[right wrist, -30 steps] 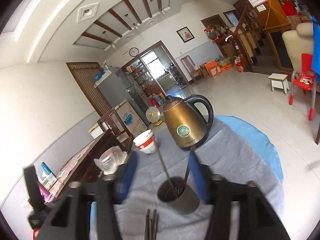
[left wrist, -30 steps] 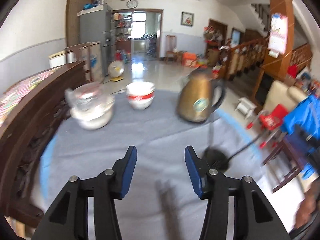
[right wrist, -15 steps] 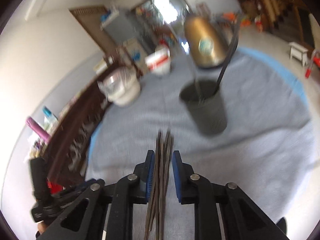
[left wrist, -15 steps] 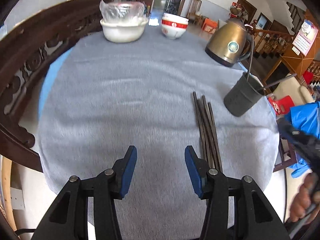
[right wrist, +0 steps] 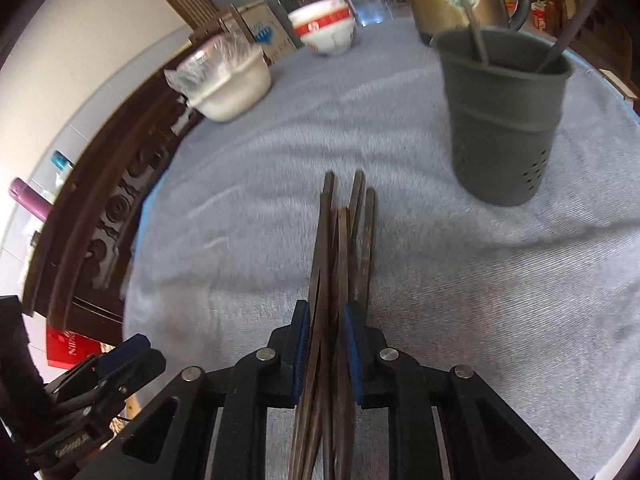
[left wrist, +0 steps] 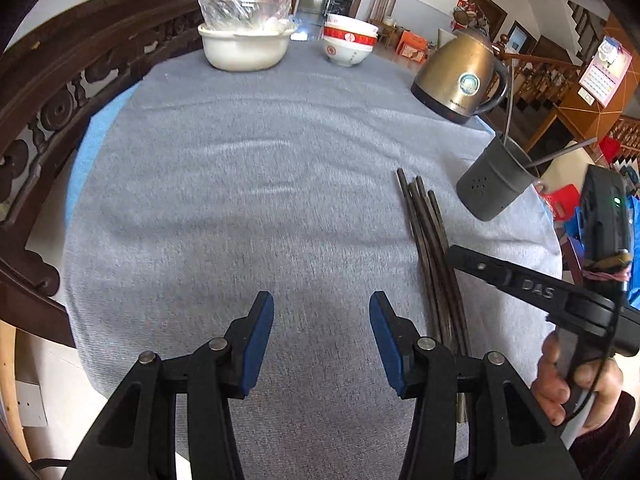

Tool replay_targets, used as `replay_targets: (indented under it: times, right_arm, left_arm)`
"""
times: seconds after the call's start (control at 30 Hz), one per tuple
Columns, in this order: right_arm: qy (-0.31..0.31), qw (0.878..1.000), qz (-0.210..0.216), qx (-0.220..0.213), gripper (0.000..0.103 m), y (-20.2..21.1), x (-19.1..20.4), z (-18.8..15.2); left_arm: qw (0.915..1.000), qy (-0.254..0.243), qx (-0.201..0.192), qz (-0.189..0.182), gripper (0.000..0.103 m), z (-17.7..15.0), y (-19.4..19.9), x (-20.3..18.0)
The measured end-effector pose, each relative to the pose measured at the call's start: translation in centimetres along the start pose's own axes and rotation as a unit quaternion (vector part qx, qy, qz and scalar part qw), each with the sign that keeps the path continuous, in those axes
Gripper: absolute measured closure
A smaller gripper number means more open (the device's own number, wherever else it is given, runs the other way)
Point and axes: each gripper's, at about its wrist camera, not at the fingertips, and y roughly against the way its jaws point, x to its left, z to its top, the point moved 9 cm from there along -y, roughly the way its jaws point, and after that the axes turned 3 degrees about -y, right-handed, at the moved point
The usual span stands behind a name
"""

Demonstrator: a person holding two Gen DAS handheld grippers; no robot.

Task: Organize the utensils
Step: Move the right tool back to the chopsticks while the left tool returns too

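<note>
Several dark chopsticks lie in a bundle on the grey tablecloth, tips toward a dark grey utensil holder. Two thin metal handles stick up out of the holder. My right gripper has its blue pads against both sides of the bundle near its close end, shut on it; in the left wrist view its black finger reaches across the sticks. My left gripper hovers open over bare cloth just left of the chopsticks, holding nothing.
A gold kettle stands behind the holder. At the far edge sit a white basin with a plastic-wrapped bowl and stacked red-and-white bowls. A carved dark wooden rail borders the table's left side. A hand grips the right tool.
Both grippers dropped and tilted down toward the table. The right one came over the chopsticks and its jaws narrowed onto the bundle. The left jaws kept the same width.
</note>
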Motion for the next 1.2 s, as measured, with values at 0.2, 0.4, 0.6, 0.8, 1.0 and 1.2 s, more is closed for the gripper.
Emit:
replay_targets:
  times: [0.2,0.4,0.6,0.8,1.0,1.2]
  right_arm:
    - [0.015,0.999,-0.035,-0.001,0.087,-0.1,-0.7,-0.6]
    - [-0.055,0.998,-0.039,-0.011,0.090,1.4,-5.7,-1.1]
    - [-0.051,0.998,0.025,-0.040,0.078,3.4,-3.3,0.4]
    - [-0.002,0.999,0.005,-0.034,0.039,1.4,-0.2,-0.1]
    - [0.016,0.999,-0.039,-0.005,0.069,-0.6,-1.1,-1.3]
    - [-0.003,0.998,-0.058,-0.030,0.079,1.4,-4.7,-0.9]
  left_arm:
    - [1.0000,0.000,0.005,-0.007,0.052,0.0,-0.3,-0.1]
    - [0.9999,-0.007,0.009,-0.012,0.052,0.0,-0.7,-0.7]
    - [0.9998,-0.012,0.010,-0.010,0.052,0.0,-0.8,-1.7]
    - [0.9998,-0.019,0.008,-0.003,0.052,-0.2,-0.4,-1.8]
    - [0.9999,-0.015,0.003,0.002,0.052,0.1,0.0,-1.6]
    - [0.9998,-0.019,0.004,0.003,0.052,0.0,0.0,-1.9]
